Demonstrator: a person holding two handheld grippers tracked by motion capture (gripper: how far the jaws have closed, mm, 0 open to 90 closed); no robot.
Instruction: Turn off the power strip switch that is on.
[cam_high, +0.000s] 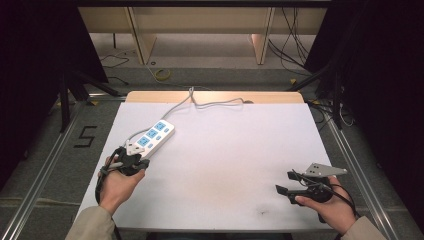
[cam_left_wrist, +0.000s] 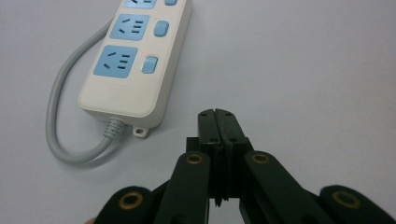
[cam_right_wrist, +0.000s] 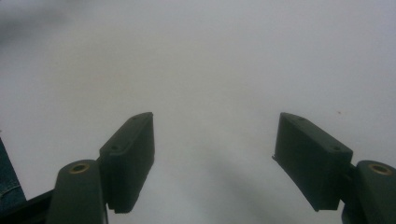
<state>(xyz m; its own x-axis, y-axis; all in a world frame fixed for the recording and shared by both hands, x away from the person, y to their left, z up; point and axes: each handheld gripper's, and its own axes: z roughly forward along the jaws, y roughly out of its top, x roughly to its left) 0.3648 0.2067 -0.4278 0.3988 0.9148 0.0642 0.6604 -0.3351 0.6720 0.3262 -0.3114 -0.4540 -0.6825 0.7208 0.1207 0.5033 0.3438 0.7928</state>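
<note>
Power strip (cam_left_wrist: 135, 60) at left side of white table (cam_high: 225, 165), lying flat, just beyond left gripper (cam_left_wrist: 218, 116).

Left gripper's jaws pressed together on nothing, tips beside the strip's cord end, apart from it. Right gripper (cam_right_wrist: 212, 154) spread wide over bare table, near right, well apart. Strip looks a rigid, smooth plastic shell, light, likely to slide when pushed; grey cable (cam_left_wrist: 60, 121) stiff, may drag. Best hold: across the narrow body's long edges, clear of blue switches (cam_left_wrist: 149, 64).

High view overhead, facing forward; claw views close, table-level.
</note>
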